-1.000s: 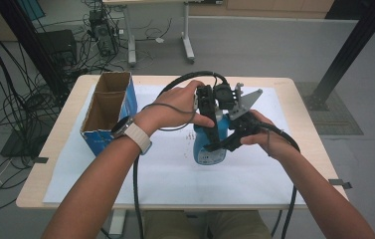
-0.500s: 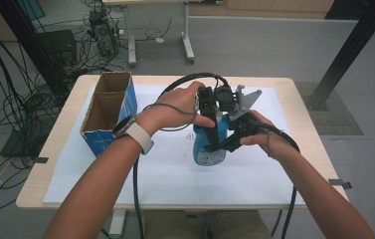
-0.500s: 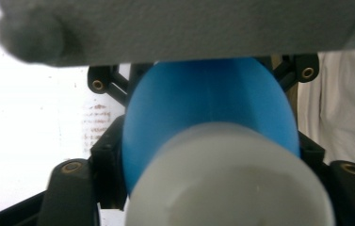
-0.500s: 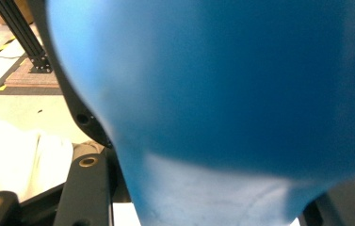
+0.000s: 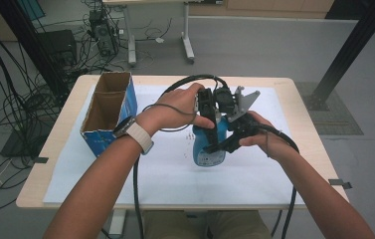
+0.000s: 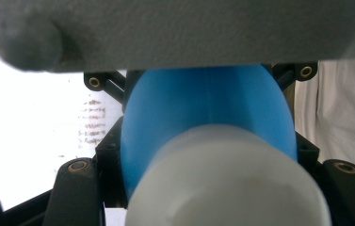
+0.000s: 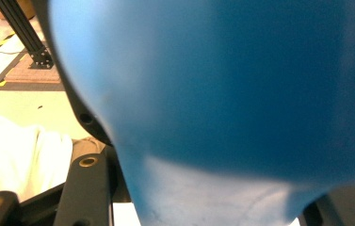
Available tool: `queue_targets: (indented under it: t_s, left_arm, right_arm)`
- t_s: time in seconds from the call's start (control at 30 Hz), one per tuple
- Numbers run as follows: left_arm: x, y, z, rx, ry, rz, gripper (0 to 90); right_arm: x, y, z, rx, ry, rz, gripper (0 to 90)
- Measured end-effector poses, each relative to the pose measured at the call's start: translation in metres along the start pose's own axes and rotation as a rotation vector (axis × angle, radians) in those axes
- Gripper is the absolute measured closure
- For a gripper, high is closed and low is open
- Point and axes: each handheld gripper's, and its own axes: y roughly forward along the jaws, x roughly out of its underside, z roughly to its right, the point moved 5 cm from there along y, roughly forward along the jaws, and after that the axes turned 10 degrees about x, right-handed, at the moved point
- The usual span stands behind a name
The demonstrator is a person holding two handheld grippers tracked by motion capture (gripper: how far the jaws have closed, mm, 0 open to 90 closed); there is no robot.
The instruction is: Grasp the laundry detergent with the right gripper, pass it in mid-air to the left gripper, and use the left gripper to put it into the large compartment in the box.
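Both grippers are clamped on the blue bottle (image 5: pixel 209 144), the left gripper (image 5: pixel 206 115) apparently near its white cap (image 6: pixel 227 188), jaws just closed, the right gripper (image 5: pixel 225 144) lower. It is held above the white sheet (image 5: pixel 165 174); a box (image 5: pixel 106 112) stands leftward.

Light wooden desk (image 5: pixel 304 112) covered by a white sheet (image 5: pixel 165 174). An open blue cardboard box (image 5: pixel 106 113) stands at its left; the blue bottle (image 5: pixel 210 144) apparently rests near the centre.

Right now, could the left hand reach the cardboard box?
Probably not at once: the left tongs have just been closing and are clamped on the blue bottle. The box stands close by, nothing between, once the bottle is let go.
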Motion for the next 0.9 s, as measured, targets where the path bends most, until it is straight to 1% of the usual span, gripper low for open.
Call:
queue_targets:
  t_s: [0.47, 0.9]
  left_arm:
    - [0.0022, 0.0028, 0.0004, 0.007, -0.014, -0.005, 37.1]
    - [0.0027, 0.0038, 0.0014, 0.006, -0.017, -0.011, 37.0]
  right_arm:
    - [0.0021, 0.0032, -0.0012, -0.007, -0.003, -0.005, 42.9]
    - [0.0028, 0.0036, -0.0026, -0.010, -0.006, -0.009, 42.9]
